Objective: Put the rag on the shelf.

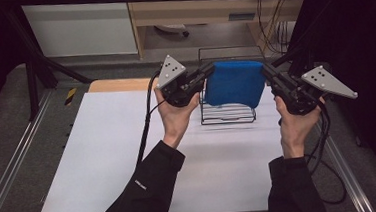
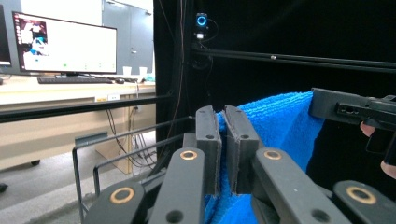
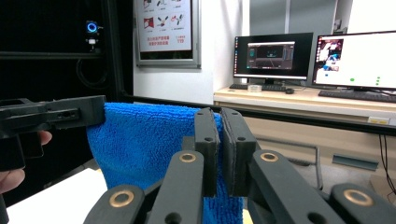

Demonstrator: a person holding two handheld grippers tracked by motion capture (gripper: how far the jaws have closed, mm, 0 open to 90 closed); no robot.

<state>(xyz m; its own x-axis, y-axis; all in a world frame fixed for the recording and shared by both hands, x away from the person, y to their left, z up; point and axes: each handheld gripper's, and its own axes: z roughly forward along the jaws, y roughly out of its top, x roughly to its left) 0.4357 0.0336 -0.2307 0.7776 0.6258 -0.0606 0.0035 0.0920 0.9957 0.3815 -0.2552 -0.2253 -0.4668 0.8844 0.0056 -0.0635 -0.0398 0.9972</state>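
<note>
a blue towel (image 1: 234, 84) hangs in the air above the far part of the white table (image 1: 104, 157), stretched between two grippers. it hangs over a black wire rack (image 1: 226, 114) that stands on the table, and its lower edge covers the upper part of the rack in the high view.

the left gripper (image 1: 207, 70) comes in from the left, held in the person's left hand (image 1: 175, 114), and its jaws are closed on the upper left corner of the towel. in the left gripper view the left gripper (image 2: 223, 140) has its two black jaws pressed almost together with blue cloth pinched in the narrow slit between them, and more cloth hangs below and to the right.

the right gripper (image 1: 267, 70) comes in from the right, held in the right hand (image 1: 297, 123), and its jaws are clamped on the upper right corner. in the right gripper view the right gripper (image 3: 220, 144) shows the same tight pinch, with the towel spreading away to the left toward the other gripper.

the top edge of the towel runs nearly level from one gripper to the other, and the cloth droops in a broad flap beneath it. both forearms wear dark sleeves (image 1: 146, 189) and reach in from the near edge of the table. a cable (image 1: 146, 124) trails from the left gripper down across the table. beyond the table stand a desk and monitors (image 3: 355, 59).
</note>
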